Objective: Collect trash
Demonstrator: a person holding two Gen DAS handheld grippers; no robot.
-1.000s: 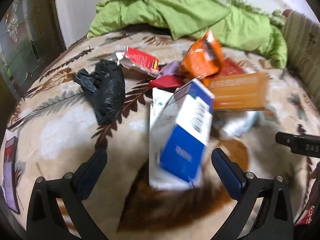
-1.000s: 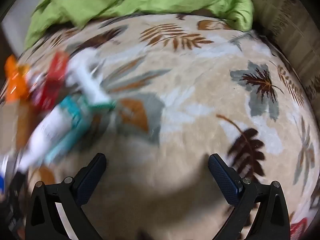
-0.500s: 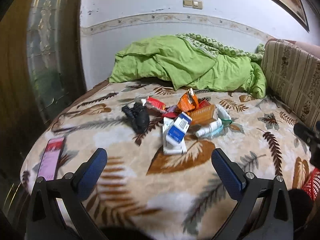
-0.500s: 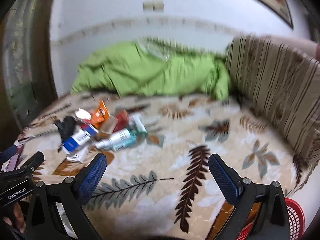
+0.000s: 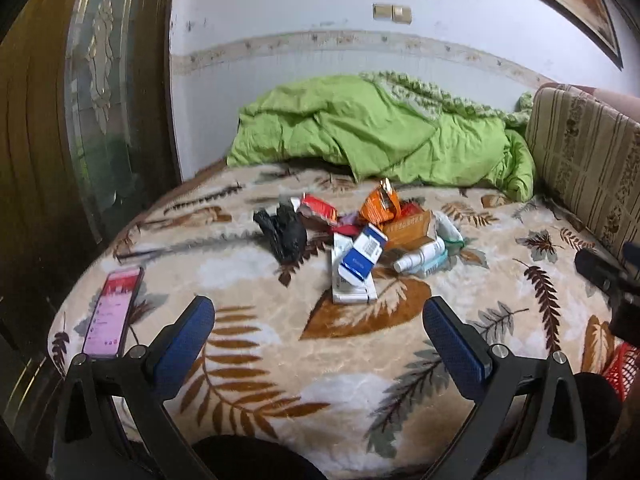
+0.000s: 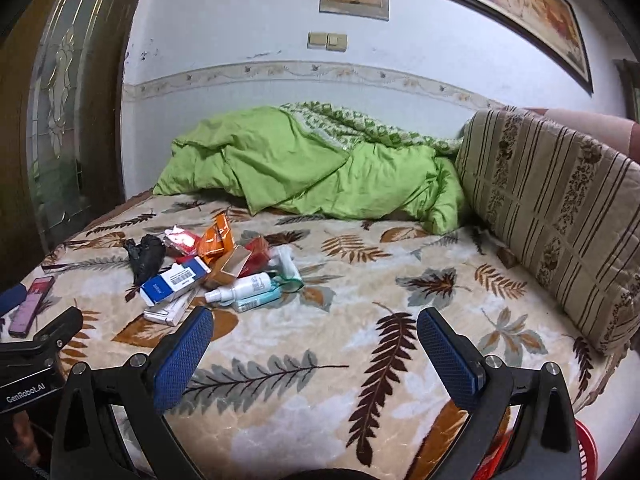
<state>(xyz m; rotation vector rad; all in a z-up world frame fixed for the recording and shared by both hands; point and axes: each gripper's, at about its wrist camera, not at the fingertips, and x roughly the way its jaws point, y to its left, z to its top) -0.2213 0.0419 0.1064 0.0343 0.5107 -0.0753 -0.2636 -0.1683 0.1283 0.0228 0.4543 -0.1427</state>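
Blue-padded, my left hand-held gripper (image 5: 319, 334) and right hand-held gripper (image 6: 314, 338) both gape wide, holding nothing, above the leaf-patterned bed (image 6: 360, 340). I see the trash pile (image 5: 368, 240) mid-bed: boxes, wrappers, a black bag (image 5: 284, 232).

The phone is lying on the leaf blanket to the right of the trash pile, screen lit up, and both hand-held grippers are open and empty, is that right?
Not quite: the phone lies to the left of the trash pile, near the blanket edge, as the left wrist view shows. The rest holds: its screen is lit, and the left hand-held gripper and right hand-held gripper are open and empty.
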